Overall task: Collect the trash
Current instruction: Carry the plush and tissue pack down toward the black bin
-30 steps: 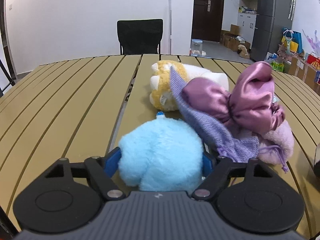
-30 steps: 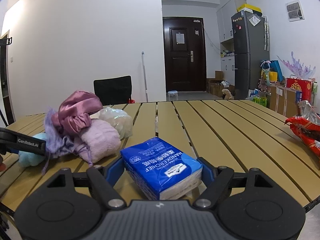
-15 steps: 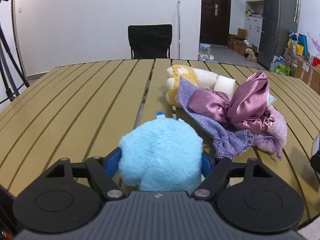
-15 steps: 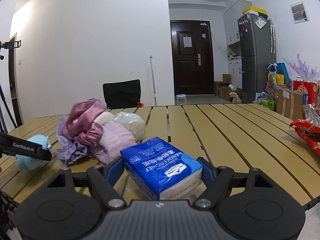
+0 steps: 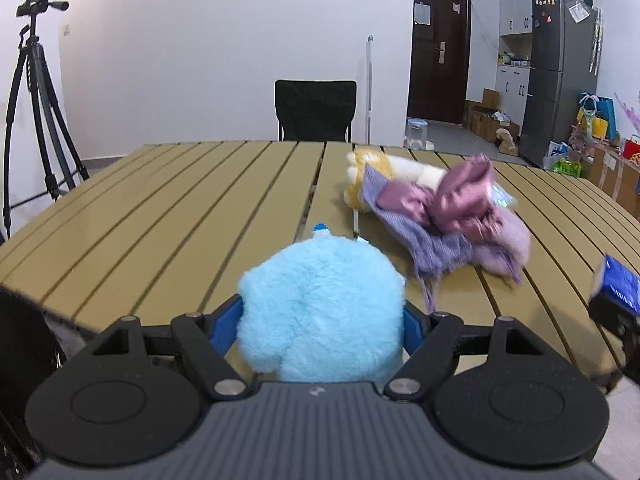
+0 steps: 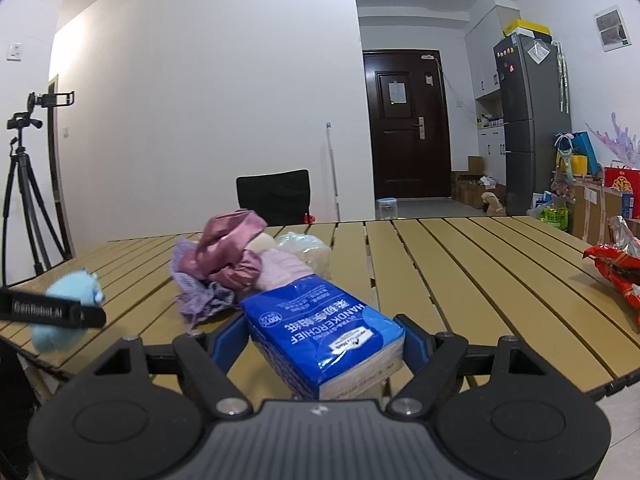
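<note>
The slatted tan worktop [image 6: 460,280] spans both views, its near edge cut off below the camera housings. A heap of soft goods [image 5: 448,216] lies near its middle: satin mauve fabric, knitted lilac cloth, a pale pink plush and a yellow-white plush paw, with crinkled clear plastic partly hidden behind. A red foil bag [image 6: 616,268] at the right edge is cropped. The right gripper [image 6: 326,340] pinches a rectangular blue tissue pack [image 6: 324,336], printed "HANDKERCHIEF" and "100%"; smaller print is illegible. The left gripper [image 5: 322,316], lettered "GenRobot.AI" on its side, clamps a round fluffy light-blue plush [image 5: 320,312] over the worktop's near edge.
</note>
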Demonstrator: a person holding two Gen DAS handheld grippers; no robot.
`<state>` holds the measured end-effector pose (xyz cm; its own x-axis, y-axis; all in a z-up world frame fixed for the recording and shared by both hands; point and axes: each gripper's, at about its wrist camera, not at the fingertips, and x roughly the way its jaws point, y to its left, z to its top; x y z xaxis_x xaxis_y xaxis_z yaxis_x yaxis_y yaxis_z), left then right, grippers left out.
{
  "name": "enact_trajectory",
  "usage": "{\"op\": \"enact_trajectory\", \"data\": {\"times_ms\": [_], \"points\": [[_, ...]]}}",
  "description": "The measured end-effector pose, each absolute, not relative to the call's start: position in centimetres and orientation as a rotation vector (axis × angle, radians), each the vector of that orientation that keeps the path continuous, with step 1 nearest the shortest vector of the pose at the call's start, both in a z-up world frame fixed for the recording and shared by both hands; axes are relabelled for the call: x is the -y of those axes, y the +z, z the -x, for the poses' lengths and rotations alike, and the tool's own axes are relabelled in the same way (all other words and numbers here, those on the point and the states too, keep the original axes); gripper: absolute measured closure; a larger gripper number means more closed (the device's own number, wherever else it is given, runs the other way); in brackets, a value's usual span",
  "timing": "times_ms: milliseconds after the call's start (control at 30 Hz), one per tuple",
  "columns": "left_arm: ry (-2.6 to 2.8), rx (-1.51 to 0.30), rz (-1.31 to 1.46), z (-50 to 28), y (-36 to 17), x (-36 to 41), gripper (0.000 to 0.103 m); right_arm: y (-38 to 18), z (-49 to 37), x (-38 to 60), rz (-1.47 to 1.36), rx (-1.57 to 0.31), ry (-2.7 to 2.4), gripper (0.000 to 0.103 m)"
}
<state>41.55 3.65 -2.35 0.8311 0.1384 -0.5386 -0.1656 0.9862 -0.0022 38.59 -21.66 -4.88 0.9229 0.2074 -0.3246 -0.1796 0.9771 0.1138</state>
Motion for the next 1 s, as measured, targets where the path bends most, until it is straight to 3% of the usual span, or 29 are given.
{"op": "enact_trajectory", "data": {"times_ms": [333,1000], "points": [[0.147,-0.564,0.051,-35.5,-3.4,-3.6,0.026,-4.7,-34.0,21.1,-0.062,-0.319,0.218,0.025],[0.124,-0.669,0.052,-29.1,-7.0,-2.6,0.026,-9.1,-27.1,19.1,-0.008,-0.457,0.277,0.025]]}}
